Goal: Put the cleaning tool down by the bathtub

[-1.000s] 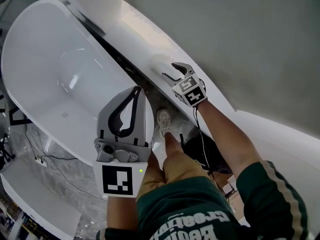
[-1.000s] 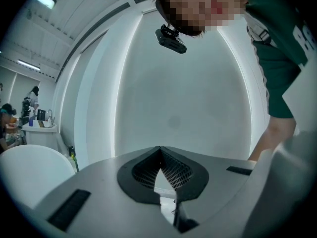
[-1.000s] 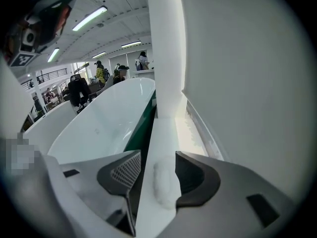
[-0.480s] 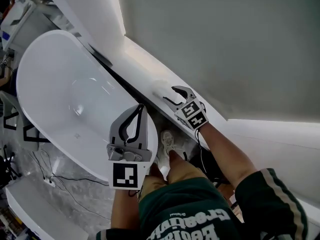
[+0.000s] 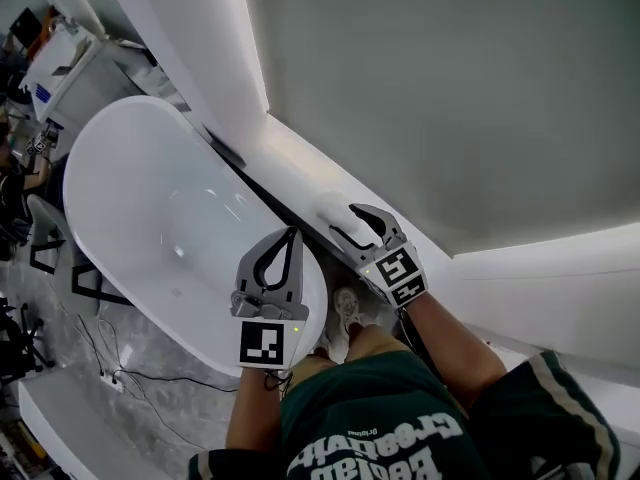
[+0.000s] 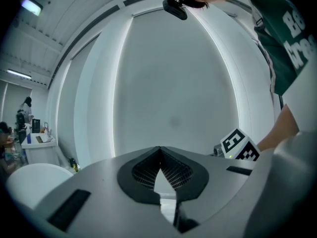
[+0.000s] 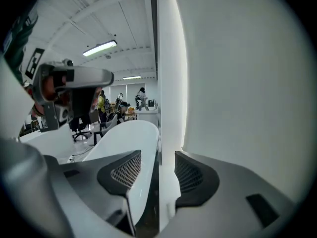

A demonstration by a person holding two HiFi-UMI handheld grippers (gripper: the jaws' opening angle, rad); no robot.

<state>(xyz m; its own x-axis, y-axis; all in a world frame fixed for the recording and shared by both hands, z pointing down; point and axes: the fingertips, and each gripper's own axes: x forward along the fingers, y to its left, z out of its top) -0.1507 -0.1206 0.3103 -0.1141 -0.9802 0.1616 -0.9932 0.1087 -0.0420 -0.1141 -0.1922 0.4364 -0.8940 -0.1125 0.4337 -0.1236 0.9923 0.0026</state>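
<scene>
White ledge (image 5: 290,160) runs between bathtub (image 5: 150,208) and wall (image 5: 450,88).

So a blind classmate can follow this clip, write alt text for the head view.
Seen from above, the right gripper, jaws apart, is at a small white cleaning tool lying on the white ledge beside a white bathtub. The left gripper, jaws together and empty, shows over the tub's near end.

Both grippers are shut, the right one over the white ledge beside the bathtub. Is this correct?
No: only the left gripper is shut. The right gripper view shows the right gripper with jaws apart, over the white ledge beside the bathtub.
</scene>
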